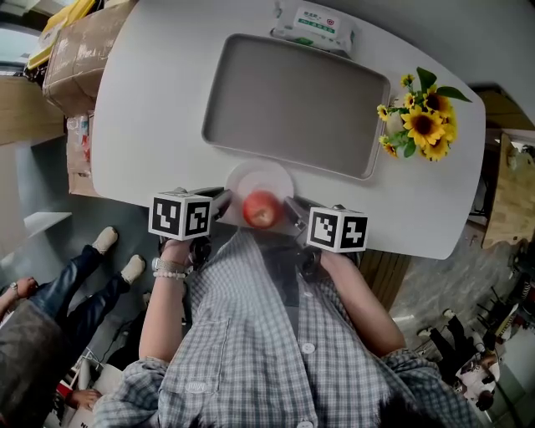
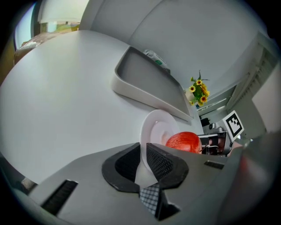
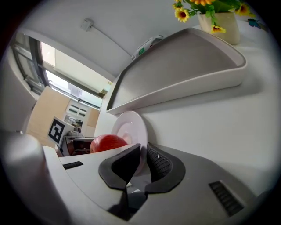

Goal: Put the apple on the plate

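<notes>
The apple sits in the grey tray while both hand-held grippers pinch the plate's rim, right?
No: the head view shows the apple on the plate, not in the grey tray. The left hand-held gripper and right hand-held gripper do pinch the plate's rim.

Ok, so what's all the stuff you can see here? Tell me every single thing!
apple: one, red, on the plate
plate: one, white, at the table's near edge
tray: one, grey, mid-table, beyond the plate
wipes packet: one, white and green, at the tray's far side
sunflowers: one bunch, yellow, in a pale vase right of the tray
table: one, white
cardboard box: one, brown, past the table's left end
bystander's legs: dark trousers, pale shoes, floor at left
left gripper: grey, shut on the plate's rim
right gripper: grey, shut on the opposite rim
shirt: grey checked, the person's
</notes>
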Action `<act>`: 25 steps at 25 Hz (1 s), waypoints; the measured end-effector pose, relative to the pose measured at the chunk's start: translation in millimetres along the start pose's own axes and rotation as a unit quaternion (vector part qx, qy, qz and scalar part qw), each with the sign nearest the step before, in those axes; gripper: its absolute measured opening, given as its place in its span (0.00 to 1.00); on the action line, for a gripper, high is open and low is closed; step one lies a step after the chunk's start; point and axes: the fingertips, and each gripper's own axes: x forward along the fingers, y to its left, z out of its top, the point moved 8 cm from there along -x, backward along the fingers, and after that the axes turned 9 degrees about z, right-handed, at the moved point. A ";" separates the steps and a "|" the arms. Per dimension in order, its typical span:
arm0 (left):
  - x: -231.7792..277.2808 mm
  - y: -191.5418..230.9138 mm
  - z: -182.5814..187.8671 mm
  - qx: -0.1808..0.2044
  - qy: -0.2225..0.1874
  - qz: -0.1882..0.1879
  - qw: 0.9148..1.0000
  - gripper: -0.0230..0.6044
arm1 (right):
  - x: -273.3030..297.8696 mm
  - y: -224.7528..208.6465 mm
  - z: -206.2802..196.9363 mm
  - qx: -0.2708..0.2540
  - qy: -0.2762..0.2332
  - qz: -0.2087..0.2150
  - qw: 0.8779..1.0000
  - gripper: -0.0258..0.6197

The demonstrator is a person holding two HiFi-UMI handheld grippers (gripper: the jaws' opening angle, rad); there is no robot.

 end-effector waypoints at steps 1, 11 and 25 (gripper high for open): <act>0.0 0.2 0.4 -0.004 0.005 -0.002 1.000 0.11 | -0.2 0.2 0.0 0.003 -0.001 0.001 1.000 0.13; -0.2 -0.3 -2.6 -0.041 0.034 -0.015 0.998 0.11 | -3.9 1.3 1.3 0.017 0.004 -0.003 1.000 0.12; -10.5 -6.8 0.3 -0.072 0.060 -0.033 0.995 0.11 | -16.4 8.3 9.0 0.037 0.005 0.006 0.999 0.12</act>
